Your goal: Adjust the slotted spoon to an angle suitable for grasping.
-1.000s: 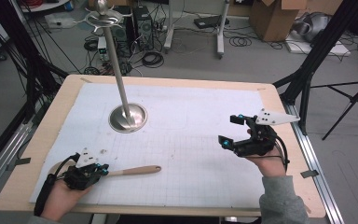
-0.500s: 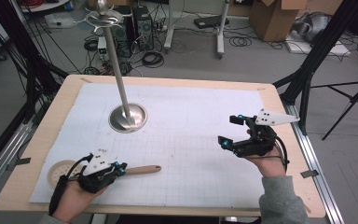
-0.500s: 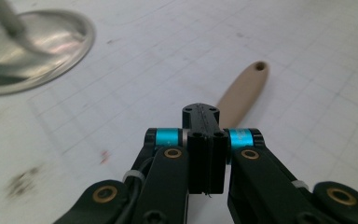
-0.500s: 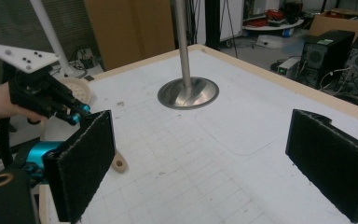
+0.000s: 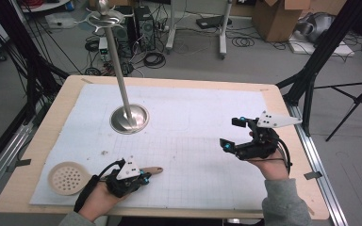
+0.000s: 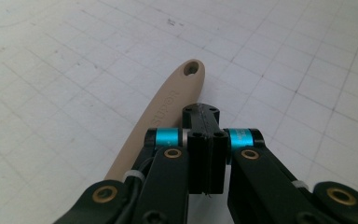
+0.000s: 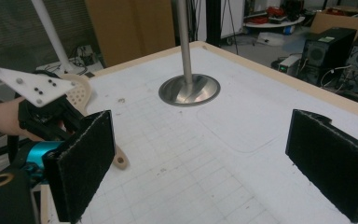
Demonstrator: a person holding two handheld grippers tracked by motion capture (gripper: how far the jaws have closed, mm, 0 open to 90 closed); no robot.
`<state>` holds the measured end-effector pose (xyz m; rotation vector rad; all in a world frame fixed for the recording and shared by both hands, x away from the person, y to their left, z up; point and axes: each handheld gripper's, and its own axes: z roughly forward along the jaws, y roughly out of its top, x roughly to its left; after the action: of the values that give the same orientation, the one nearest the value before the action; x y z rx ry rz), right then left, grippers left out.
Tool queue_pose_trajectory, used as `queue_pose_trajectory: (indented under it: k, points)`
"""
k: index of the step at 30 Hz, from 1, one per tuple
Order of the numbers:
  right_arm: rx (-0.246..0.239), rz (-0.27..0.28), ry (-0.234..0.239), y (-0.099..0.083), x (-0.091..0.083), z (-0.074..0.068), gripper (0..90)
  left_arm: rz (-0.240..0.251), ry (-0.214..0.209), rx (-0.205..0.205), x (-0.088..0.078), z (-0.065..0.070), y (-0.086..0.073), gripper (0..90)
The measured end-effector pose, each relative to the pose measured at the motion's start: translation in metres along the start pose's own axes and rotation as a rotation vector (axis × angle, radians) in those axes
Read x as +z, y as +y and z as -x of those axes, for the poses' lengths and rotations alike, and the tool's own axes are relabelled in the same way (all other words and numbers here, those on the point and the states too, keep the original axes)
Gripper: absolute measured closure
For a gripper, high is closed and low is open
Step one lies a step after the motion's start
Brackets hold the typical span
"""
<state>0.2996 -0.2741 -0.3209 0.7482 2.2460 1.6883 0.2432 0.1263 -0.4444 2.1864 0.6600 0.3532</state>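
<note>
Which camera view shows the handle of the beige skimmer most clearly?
The left gripper view: the handle lies close under the shut left gripper, its hanging hole and raised lettering visible. The high view shows a short handle end. The right gripper view shows its tip, and the perforated head.

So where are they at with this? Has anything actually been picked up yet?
Nothing looks lifted yet. The slotted spoon lies flat on the white mat, its round head near the table's left edge. The left gripper sits over the spoon's handle with its jaws closed beside it, not on it. The right gripper hovers open, holding nothing. The metal stand has nothing hung on it.
</note>
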Motion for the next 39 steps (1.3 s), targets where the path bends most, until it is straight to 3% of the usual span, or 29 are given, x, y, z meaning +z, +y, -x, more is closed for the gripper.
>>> queue_pose_trajectory:
  k: [3,7,12,33,39]
  points:
    - [0.002,0.005,-0.005,0.0,-0.003,0.0,7.3,-0.002,0.001,-0.006,0.001,-0.003,0.001,89.6]
    - [0.0,-0.002,-0.008,-0.001,-0.003,0.0,7.3,-0.013,0.027,0.005,0.005,-0.006,0.004,89.6]
    - [0.005,-0.006,-0.013,-0.002,-0.002,0.001,7.2,-0.011,0.06,-0.01,0.012,-0.013,0.009,89.6]
    - [0.012,-0.006,-0.011,-0.004,-0.002,0.002,7.2,0.009,0.115,-0.045,0.036,-0.041,0.023,89.6]
    - [0.013,-0.006,-0.01,-0.004,-0.001,0.002,7.2,0.021,0.097,-0.03,0.038,-0.048,0.024,89.6]
